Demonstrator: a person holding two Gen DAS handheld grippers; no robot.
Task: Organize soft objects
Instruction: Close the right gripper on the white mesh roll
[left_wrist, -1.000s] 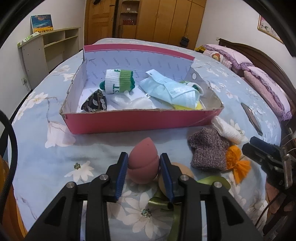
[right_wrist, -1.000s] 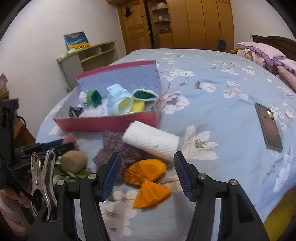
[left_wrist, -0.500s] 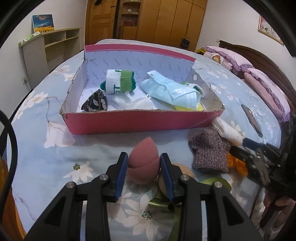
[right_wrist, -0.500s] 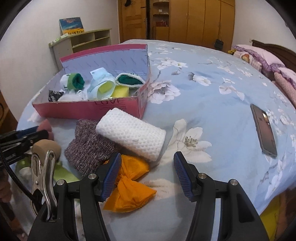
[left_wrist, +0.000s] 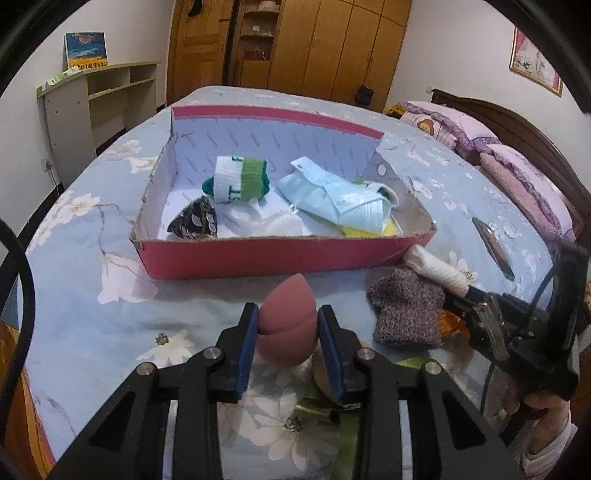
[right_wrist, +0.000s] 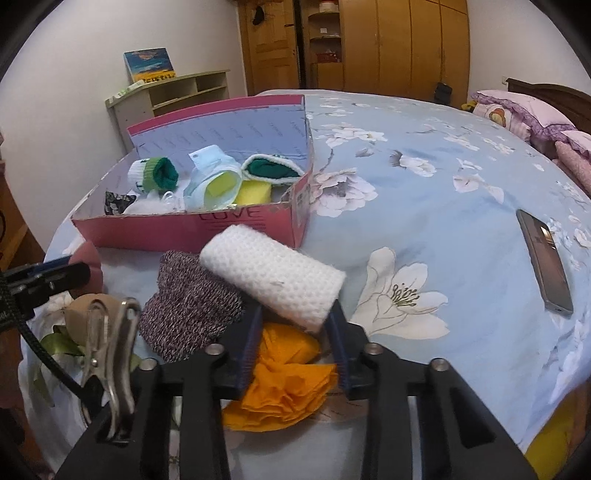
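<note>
My left gripper (left_wrist: 287, 312) is shut on a pink egg-shaped makeup sponge (left_wrist: 286, 325), just above the bedspread in front of the pink cardboard box (left_wrist: 258, 254); its jaws are squeezing a little tighter. My right gripper (right_wrist: 294, 321) is closing on an orange fabric bow (right_wrist: 288, 365), which is bunched between the blue pads. A white knitted roll (right_wrist: 273, 280) lies with its near end at the right fingertips. Beside it lies a grey knitted piece (right_wrist: 188, 302). The box holds a green-and-white sock (left_wrist: 240, 181), a blue face mask (left_wrist: 340, 199) and other soft items.
A tan round sponge (right_wrist: 83, 306) and a green ribbon (right_wrist: 59, 341) lie on the bed under the left gripper. A phone (right_wrist: 543, 258) rests on the bedspread to the right. Pink pillows (left_wrist: 517, 170) are at the headboard, and a shelf unit (left_wrist: 92, 96) stands beside the bed.
The right gripper has sunk toward the orange bow and its jaws have closed in, bunching the fabric. The left gripper has kept still with the pink sponge in it.
</note>
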